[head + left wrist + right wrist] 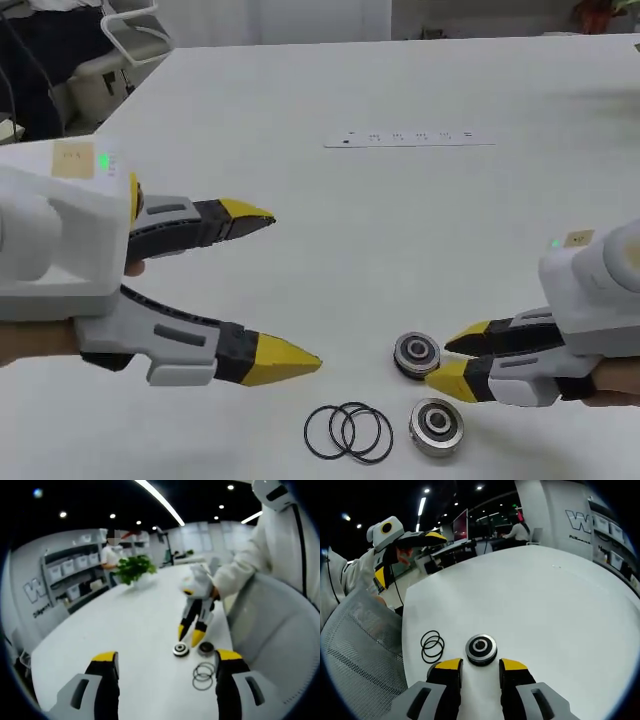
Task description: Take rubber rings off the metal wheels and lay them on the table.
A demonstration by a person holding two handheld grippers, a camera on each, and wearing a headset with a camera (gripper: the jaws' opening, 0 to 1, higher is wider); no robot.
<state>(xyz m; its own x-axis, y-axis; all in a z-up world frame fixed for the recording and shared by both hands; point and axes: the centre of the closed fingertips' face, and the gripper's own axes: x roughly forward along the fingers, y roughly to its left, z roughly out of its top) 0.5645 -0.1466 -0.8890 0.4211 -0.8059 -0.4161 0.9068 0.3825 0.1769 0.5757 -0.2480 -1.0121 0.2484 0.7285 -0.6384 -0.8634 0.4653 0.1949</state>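
A: Left gripper?
B: It was held up off the table on the left side. Fingers were spread wide, nothing in them.
A: Right gripper?
B: Low on the right, tips down near the table top. Fingers were parted a little and gripped nothing. The yellow tips sat right at the edge of the dark-rimmed wheel. In the right gripper view that wheel lay flat just ahead of the gap between the fingers. I couldn't tell whether they touched it.
A: Other wheel?
B: The second wheel lay flat on the table too, just beside the first, on the person's side and near the right gripper's nearer finger. Its rim looked like bright metal.
A: Rings?
B: Three black rubber rings lay loose on the table, overlapping one another. They were just left of the second wheel and apart from both grippers.
A: Anything else?
B: A white strip with small dark marks lay on the far side of the table, well apart from the work. In the left gripper view a leafy plant stood at the table's far end.
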